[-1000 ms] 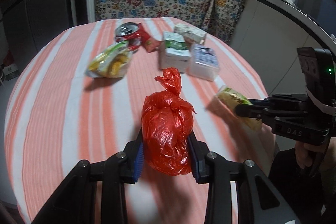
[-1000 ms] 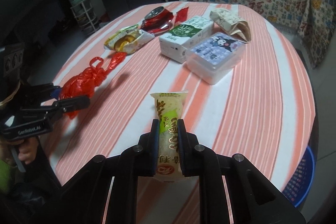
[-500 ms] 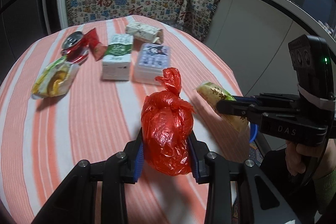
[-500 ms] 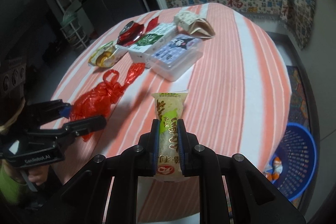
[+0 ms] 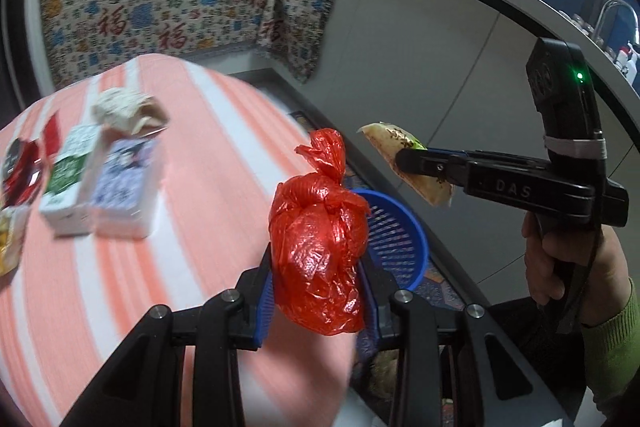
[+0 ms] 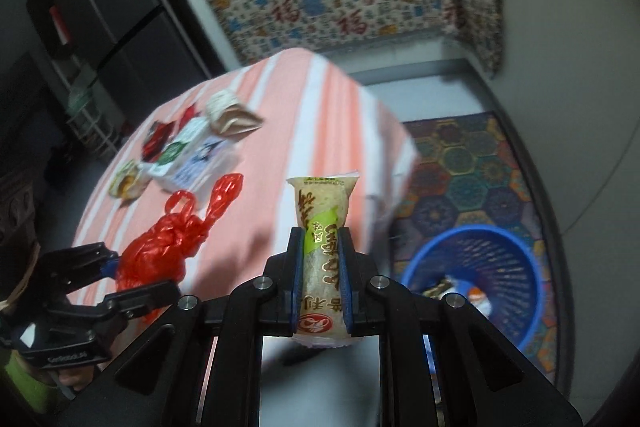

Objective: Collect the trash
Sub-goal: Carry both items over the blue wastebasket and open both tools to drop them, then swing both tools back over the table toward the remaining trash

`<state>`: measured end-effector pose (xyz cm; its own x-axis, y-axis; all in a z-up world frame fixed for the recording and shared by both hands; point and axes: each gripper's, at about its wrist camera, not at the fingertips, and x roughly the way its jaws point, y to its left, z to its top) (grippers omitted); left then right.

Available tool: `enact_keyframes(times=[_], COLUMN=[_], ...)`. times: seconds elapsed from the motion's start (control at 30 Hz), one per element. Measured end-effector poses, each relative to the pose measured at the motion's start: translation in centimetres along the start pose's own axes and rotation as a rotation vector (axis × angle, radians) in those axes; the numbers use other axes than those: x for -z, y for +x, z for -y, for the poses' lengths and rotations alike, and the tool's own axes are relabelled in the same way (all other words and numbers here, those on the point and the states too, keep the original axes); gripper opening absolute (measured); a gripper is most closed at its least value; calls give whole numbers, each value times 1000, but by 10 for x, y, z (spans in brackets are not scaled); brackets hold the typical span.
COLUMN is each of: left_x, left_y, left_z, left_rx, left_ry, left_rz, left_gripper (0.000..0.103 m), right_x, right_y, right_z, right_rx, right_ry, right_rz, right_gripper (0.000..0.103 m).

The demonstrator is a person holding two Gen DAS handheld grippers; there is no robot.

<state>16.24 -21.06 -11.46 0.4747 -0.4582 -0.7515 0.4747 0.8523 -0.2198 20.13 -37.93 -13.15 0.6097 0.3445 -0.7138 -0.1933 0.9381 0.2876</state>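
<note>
The left gripper (image 5: 318, 279) is clamped on a knotted red plastic bag (image 5: 320, 247), and the right gripper (image 6: 321, 267) pinches a yellow-green snack packet (image 6: 322, 259), both held off the table's edge. Below them a blue basket (image 6: 516, 259) sits on the patterned floor mat (image 6: 472, 163). Further back, cartons and wrappers lie on the striped table (image 5: 224, 131).

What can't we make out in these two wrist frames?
- Blue basket, left wrist: the red bag and the left gripper cover most of it; contents unseen.
- Basket contents, right wrist: partly behind the right gripper, too small to identify.
- Table items, left wrist: motion-blurred, labels unreadable; the leftmost ones are cut by the edge.
- Snack packet: the pads hide its sides.
</note>
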Motion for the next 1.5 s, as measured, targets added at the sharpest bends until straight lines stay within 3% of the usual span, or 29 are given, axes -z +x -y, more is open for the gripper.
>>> enact_keyframes(times=[0.27, 0.43, 0.93, 1.03, 1.07, 1.1, 1.17, 1.27, 1.5], left_x=[-35, -46, -49, -48, -49, -49, -49, -46, -35], left_y=[65, 108, 171, 180, 186, 188, 192, 187, 144], left_z=[60, 82, 94, 99, 99, 100, 101, 100, 87], left_rx=[62, 66, 63, 92, 89, 83, 72, 67, 13], left_ry=[49, 76, 101, 121, 128, 131, 134, 124, 128], left_rz=[-43, -74, -140, -134, -134, -131, -127, -114, -72], left_gripper=[36, 36, 37, 45, 55, 60, 60, 60, 60], right_x=[-1, 12, 18, 17, 17, 17, 17, 16, 9], right_y=[-1, 2, -5, -5, -6, -8, -13, -21, -29], right_z=[81, 123, 155, 157, 159, 161, 165, 164, 149], right_rx=[132, 109, 134, 140, 141, 142, 150, 183, 260], right_ry=[107, 242, 316, 331, 341, 350, 364, 357, 281], right_rz=[7, -8, 7, 16, 24, 31, 54, 83, 130], right_gripper=[15, 15, 16, 22, 22, 29, 42, 45, 68])
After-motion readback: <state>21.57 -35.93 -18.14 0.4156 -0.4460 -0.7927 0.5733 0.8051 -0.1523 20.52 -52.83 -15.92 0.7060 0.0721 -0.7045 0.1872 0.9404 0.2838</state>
